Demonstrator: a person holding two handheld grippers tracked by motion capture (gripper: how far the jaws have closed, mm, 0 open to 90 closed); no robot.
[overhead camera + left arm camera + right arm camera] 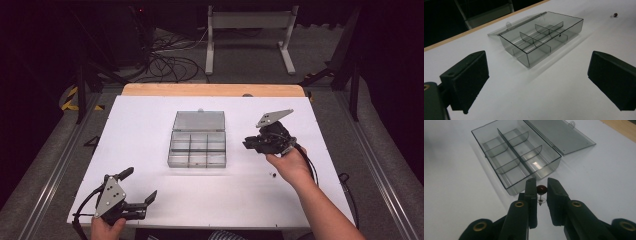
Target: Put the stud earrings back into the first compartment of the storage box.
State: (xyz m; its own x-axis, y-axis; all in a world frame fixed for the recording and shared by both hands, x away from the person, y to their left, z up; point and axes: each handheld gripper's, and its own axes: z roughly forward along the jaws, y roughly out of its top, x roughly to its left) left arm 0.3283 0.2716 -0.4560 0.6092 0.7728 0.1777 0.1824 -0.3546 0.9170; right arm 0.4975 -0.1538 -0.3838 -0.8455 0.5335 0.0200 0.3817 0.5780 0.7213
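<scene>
Right gripper [541,188] pinching a dark red round-headed pushpin [541,189] beside the open clear plastic compartment box [519,157] (lid flat), left gripper [536,80] spread wide above the white counter [549,95]

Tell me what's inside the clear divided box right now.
The box looks empty apart from its dividers and one small dark speck. Nothing covers its compartments; the lid lies open.

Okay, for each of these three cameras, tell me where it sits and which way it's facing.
High view: above the person's side, facing forward and down on the table; both forearms and hands enter below.
Left gripper view: rides the left gripper, open fingers framing the clear box.
Right gripper view: rides the right gripper, fingers around a red pin.
Shared: the box, lid open.
</scene>
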